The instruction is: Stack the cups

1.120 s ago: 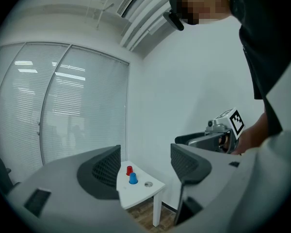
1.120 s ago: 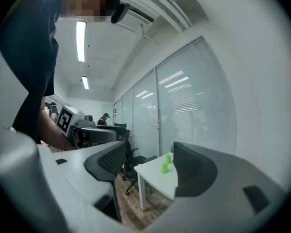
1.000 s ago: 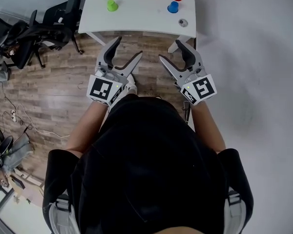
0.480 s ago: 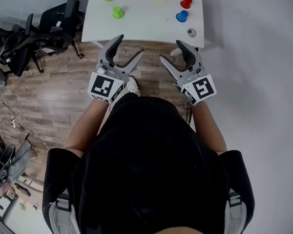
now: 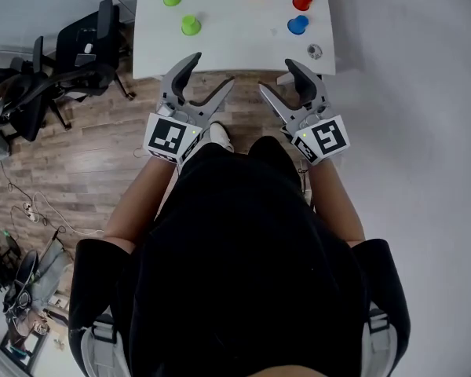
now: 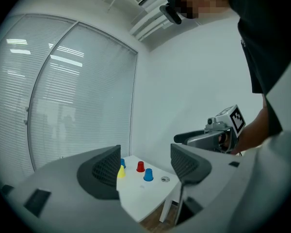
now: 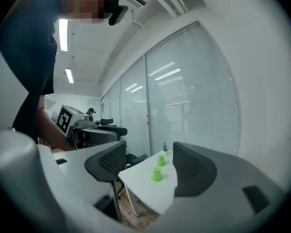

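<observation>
The left tongs (image 5: 212, 69) and the right tongs (image 5: 275, 77) are wide open and empty in the upper middle, probably prepared for grasping. The green cup (image 5: 191, 25), red cup (image 5: 302, 1) and blue cup (image 5: 297, 25) stand unstacked on the white tabletop (image 5: 228, 42) at the top.

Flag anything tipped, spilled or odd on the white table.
Nothing stands out: every cup, from the green cup to the red cup and blue cup, stands apart on the table, none tipped, nothing spilled.
</observation>
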### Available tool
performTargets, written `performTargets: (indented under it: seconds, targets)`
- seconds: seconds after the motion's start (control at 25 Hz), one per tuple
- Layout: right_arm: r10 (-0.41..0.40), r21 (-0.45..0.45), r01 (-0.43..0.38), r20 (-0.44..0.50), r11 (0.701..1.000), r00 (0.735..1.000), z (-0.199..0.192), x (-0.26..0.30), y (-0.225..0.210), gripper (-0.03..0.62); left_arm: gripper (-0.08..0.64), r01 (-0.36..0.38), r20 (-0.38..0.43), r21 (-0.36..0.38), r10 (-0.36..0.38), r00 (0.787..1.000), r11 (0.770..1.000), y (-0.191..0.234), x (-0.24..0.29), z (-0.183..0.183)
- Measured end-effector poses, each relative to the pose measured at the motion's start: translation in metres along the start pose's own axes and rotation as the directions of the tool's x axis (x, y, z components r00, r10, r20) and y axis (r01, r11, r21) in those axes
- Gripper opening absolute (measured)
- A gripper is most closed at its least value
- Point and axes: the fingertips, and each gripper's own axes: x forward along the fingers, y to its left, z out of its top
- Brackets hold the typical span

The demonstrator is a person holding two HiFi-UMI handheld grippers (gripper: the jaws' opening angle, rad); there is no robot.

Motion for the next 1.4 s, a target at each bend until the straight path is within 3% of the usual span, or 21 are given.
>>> performTargets:
  seconds: [0.24,0.4,0.76,1.08,1.4]
  targets:
    - [-0.027,0.020,0.027,-0.004,0.999,1.000,-0.007,0.011,-0.028,0.288,0.322,0.016,-0.022,-0.006,-0.016,1.000,1.000,0.011,0.026,-0.007]
    - [-0.038,0.030,0.038,-0.008,0.999,0.999,-0.018,0.032,-0.067,0.288,0.322,0.019,-0.068,-0.019,-0.021,0.997,1.000,0.029,0.062,-0.024]
    - [-0.059,0.039,0.060,-0.021,0.997,0.998,-0.046,0.051,-0.162,0.284,0.321,0.043,-0.076,-0.013,-0.044,0.996,0.999,0.032,0.151,-0.038]
    - [-0.075,0.065,0.081,-0.084,0.995,0.994,-0.098,0.067,-0.250,0.276,0.310,0.068,-0.091,0.009,-0.067,0.994,0.998,0.035,0.241,-0.058]
    - [-0.046,0.091,0.060,-0.144,0.994,0.988,-0.152,0.083,-0.293,0.275,0.304,0.032,-0.098,-0.025,-0.034,0.995,0.999,0.042,0.300,-0.084]
